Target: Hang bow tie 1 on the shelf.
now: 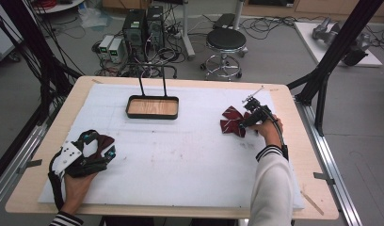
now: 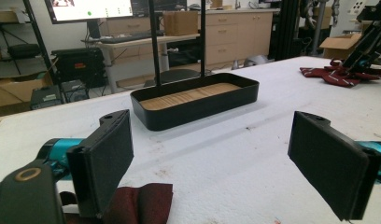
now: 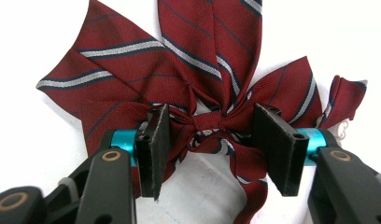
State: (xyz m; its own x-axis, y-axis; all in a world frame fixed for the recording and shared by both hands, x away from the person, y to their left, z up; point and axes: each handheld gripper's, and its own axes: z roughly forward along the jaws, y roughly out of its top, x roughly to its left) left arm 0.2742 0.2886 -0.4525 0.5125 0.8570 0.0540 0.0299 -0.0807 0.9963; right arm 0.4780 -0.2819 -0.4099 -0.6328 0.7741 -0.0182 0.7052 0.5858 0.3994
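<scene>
My right claw (image 3: 207, 149), jaws part-spread, straddles the knot of the striped bow tie (image 3: 198, 84) lying on the bench (image 1: 180, 160) directly beneath; closing off-centre risks pinching only a loose wing and unravelling it.

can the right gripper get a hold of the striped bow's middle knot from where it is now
Probably yes. The right gripper has its jaws open on either side of the striped bow, with the knot between them and nothing in the way.
</scene>
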